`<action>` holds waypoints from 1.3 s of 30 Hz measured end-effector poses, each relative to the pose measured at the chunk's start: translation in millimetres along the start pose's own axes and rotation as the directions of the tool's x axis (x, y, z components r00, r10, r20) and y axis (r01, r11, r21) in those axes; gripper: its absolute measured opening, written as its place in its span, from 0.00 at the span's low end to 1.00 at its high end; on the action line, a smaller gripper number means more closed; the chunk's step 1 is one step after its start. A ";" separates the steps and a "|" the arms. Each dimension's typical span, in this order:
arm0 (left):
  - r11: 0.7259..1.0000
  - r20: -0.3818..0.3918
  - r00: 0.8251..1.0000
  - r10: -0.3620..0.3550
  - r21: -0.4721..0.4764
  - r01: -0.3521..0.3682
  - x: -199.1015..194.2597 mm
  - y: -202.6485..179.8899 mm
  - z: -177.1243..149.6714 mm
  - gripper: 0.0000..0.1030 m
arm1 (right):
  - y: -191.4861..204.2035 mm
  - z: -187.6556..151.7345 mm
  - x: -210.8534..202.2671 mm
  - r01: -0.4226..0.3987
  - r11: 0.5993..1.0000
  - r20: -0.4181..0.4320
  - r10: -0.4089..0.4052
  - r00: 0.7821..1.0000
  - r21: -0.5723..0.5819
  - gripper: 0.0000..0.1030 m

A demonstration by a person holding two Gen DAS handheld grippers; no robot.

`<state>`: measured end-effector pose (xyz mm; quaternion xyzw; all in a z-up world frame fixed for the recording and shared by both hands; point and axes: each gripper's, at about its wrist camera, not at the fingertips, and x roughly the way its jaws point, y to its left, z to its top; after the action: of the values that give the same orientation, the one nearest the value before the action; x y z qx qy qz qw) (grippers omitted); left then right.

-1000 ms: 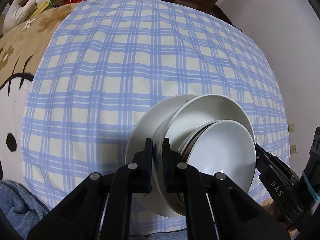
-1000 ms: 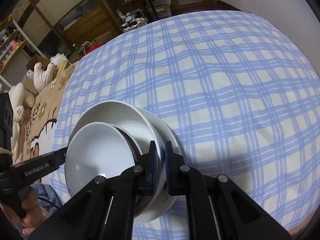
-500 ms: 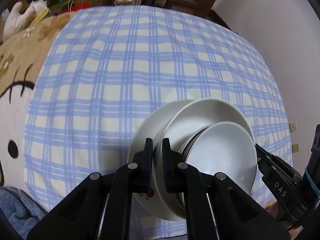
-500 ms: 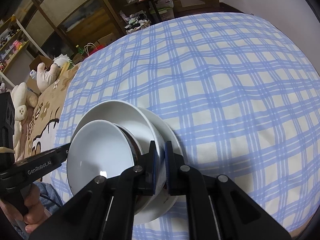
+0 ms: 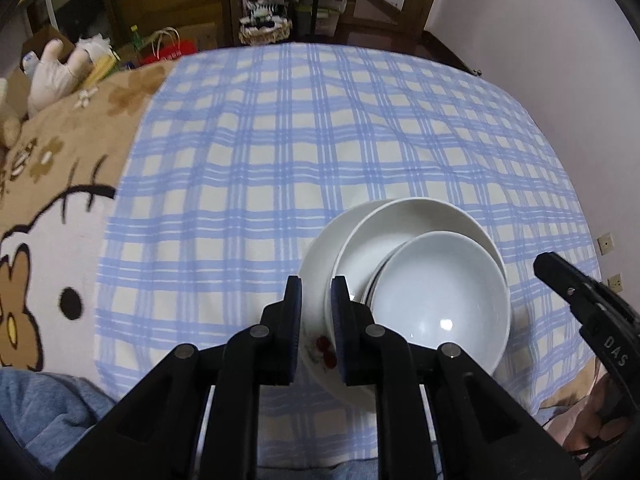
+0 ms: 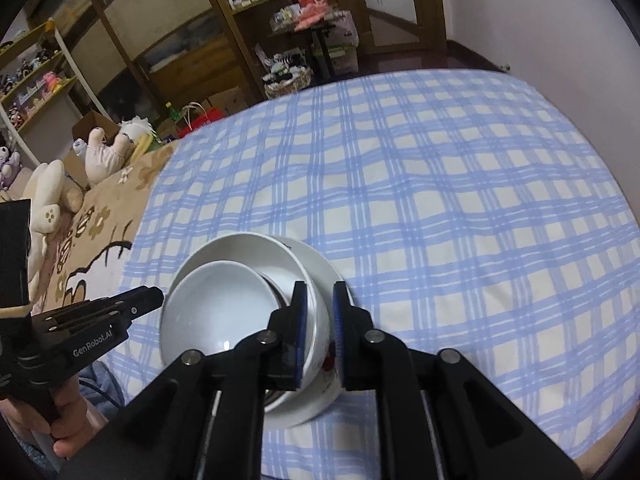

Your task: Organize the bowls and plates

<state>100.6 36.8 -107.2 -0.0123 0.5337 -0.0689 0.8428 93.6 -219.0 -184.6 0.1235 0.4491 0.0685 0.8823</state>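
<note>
Blue-checked cloth [image 5: 320, 152] covers the bed — wooden shelves [image 6: 168, 40] stand behind.

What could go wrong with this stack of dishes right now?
The top bowl sits off-centre and tilted in the stack, on soft checked bedding; it might slide out. The left gripper and right gripper each straddle the rim of the big bowl, so pulling away crookedly could snag and tip it.
</note>
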 end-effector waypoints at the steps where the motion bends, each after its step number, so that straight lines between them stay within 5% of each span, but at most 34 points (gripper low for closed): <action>1: 1.000 0.019 1.000 0.007 0.008 -0.007 -9.5 -0.4 -1.9 0.15 | 0.1 -0.5 -8.7 -0.001 1.000 0.016 0.001 1.000 -0.011 0.28; 11: 0.999 0.199 0.979 0.031 0.025 -0.036 -89.4 10.1 -26.4 0.33 | 2.4 -9.4 -80.9 -0.009 0.997 0.171 0.021 0.985 -0.072 0.56; 16: 0.996 0.303 0.951 0.055 0.049 -0.073 -135.1 10.9 -42.9 0.40 | 10.4 -16.4 -113.6 -0.002 0.995 0.241 0.027 0.970 -0.104 0.65; 18: 0.995 0.371 0.926 0.062 0.048 -0.086 -160.0 11.6 -50.8 0.51 | 12.3 -18.4 -124.2 -0.001 0.994 0.265 0.030 0.964 -0.108 0.77; 24: 0.985 0.527 0.846 0.083 0.087 -0.150 -202.4 -0.2 -76.0 0.83 | 19.1 -28.6 -154.2 0.021 0.990 0.328 0.027 0.944 -0.139 0.89; 27: 0.982 0.586 0.808 0.065 0.106 -0.156 -211.1 -9.5 -89.1 0.94 | 21.7 -36.3 -165.2 0.049 0.986 0.359 0.010 0.933 -0.156 0.91; 30: 0.978 0.660 0.749 0.062 0.111 -0.178 -213.7 -18.6 -102.2 0.97 | 22.5 -43.6 -172.6 0.082 0.983 0.397 -0.010 0.918 -0.166 1.00; 35: 0.986 0.679 0.733 0.017 0.112 -0.127 -202.0 -21.2 -109.2 0.98 | 17.2 -58.1 -180.4 0.103 0.980 0.489 -0.005 0.873 -0.173 1.00; 39: 0.991 0.675 0.737 0.021 0.085 -0.106 -184.7 -16.4 -110.8 0.98 | 11.8 -62.2 -176.2 0.106 0.980 0.495 -0.009 0.869 -0.169 1.00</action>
<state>-78.7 50.3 12.5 0.0317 0.1888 -0.0623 0.9795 -60.4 -238.9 -79.9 0.0383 0.2049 0.0511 0.9767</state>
